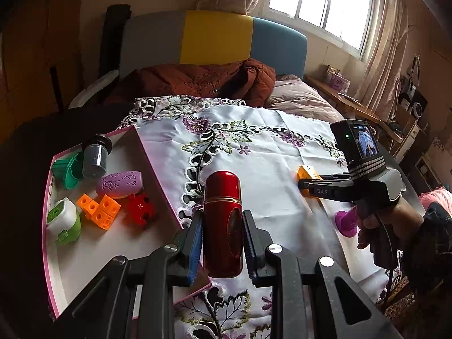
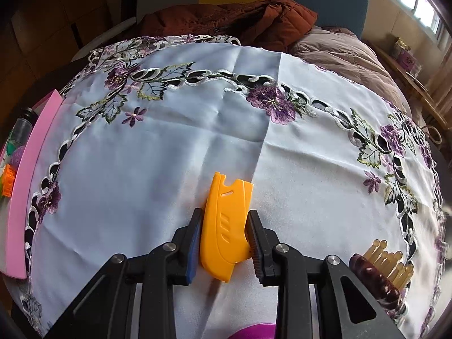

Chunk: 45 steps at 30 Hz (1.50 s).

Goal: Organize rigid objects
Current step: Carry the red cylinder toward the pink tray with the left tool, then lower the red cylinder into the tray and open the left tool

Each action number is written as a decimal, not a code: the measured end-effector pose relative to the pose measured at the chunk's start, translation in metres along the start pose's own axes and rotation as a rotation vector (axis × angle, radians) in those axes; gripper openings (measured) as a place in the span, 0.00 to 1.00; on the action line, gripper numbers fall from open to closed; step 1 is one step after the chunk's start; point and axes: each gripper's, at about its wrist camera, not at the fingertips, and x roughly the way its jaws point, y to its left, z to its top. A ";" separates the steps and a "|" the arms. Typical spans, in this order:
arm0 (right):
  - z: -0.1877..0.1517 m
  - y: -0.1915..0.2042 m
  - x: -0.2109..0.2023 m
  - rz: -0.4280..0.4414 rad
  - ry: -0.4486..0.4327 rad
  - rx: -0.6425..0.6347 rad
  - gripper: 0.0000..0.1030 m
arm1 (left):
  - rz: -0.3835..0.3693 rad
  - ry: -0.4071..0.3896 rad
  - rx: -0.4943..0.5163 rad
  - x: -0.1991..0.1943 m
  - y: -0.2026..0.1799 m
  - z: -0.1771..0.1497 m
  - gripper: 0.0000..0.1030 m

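My left gripper (image 1: 222,241) is shut on a red metal cylinder (image 1: 223,220) and holds it upright beside the right wall of the pink-edged box (image 1: 158,169). The box holds a grey jar (image 1: 94,154), a green piece (image 1: 67,171), a purple perforated case (image 1: 118,183), orange cubes (image 1: 99,209), a red piece (image 1: 139,207) and a white-green gadget (image 1: 60,220). My right gripper (image 2: 224,238) is shut on a yellow plastic scraper (image 2: 224,226) just above the embroidered cloth (image 2: 169,141); the scraper also shows in the left wrist view (image 1: 306,173).
A magenta suction-cup piece (image 1: 346,221) lies by the right hand. A brown-handled comb (image 2: 381,271) lies at the right of the cloth. The pink box wall (image 2: 25,175) stands at the left. A rust jacket (image 1: 197,82) and bedding lie behind.
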 end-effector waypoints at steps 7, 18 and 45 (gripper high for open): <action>0.001 0.006 -0.001 -0.038 -0.003 -0.049 0.29 | 0.019 -0.001 -0.011 -0.005 0.007 -0.002 0.25; 0.000 0.006 -0.001 -0.043 -0.004 -0.062 0.30 | 0.054 0.003 -0.041 -0.006 0.023 -0.007 0.25; -0.001 0.013 -0.003 -0.083 -0.023 -0.129 0.29 | 0.173 0.106 -0.348 -0.014 0.167 -0.054 0.25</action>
